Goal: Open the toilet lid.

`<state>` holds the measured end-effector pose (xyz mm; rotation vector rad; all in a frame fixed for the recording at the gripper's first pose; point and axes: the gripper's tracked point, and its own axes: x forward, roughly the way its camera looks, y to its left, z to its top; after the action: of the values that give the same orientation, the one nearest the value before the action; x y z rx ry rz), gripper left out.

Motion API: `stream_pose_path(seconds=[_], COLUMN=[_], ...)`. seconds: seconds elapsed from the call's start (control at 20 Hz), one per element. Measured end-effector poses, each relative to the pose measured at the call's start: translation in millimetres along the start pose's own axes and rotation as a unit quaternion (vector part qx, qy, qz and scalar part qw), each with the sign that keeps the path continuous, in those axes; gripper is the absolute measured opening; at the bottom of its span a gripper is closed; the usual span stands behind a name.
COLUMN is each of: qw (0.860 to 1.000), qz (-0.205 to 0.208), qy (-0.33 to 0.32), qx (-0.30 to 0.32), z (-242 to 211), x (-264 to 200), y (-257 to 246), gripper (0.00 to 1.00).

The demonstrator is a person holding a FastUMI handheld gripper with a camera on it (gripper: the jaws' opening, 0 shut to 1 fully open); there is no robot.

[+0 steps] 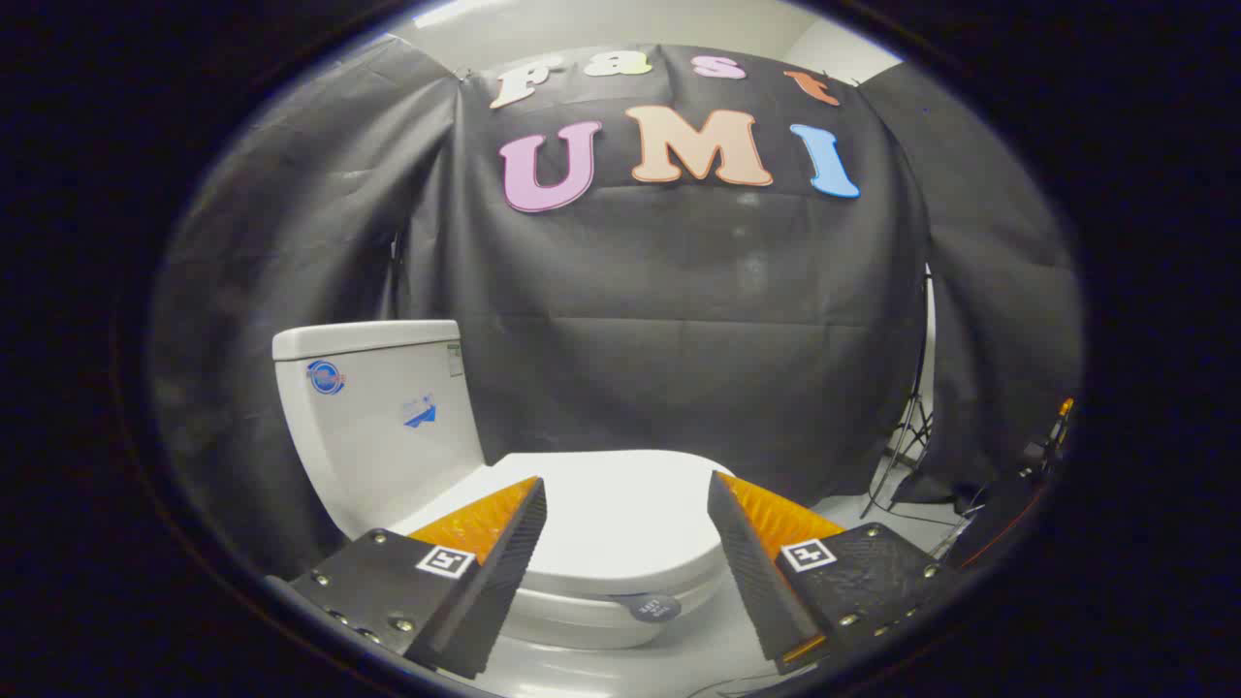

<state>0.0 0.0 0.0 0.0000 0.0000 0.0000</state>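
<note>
Toilet lid (620, 514) lies closed before black cloth wall (679, 320); tongs (625, 494) spread wide, empty.

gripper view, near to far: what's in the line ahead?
Open gripper fingers, touching nothing → closed toilet lid between and just beyond them → tank behind the lid → black cloth wall.

Walls: black cloth (679, 320) hung in creased panels across the back and both sides; pale wall (601, 24) visible above it
Floor: light grey floor (853, 509), smooth
Stand: thin metal tripod legs (906, 436) at the cloth's right edge
Light: even; soft sheen on cloth
</note>
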Motion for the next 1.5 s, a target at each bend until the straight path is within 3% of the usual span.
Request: stream_pose_path(seconds=[0.6,0.9,1.1,1.25,1.5], qw=[1.000,1.000,1.000,0.997,0.996], qz=[-0.007,-0.003,-0.004,0.005,0.008], qy=[-0.009,-0.006,0.012,0.076,0.083], qx=[0.011,-0.018,-0.010,0.009,0.022], z=[14.1,13.1,10.6,-5.2,-1.2], x=[-18.4,-24.6,-19.9,-16.2,-5.9], y=[-24.6,-27.9,-30.5,-27.4,-27.9], gripper=[0.99,0.99,0.99,0.99,0.99])
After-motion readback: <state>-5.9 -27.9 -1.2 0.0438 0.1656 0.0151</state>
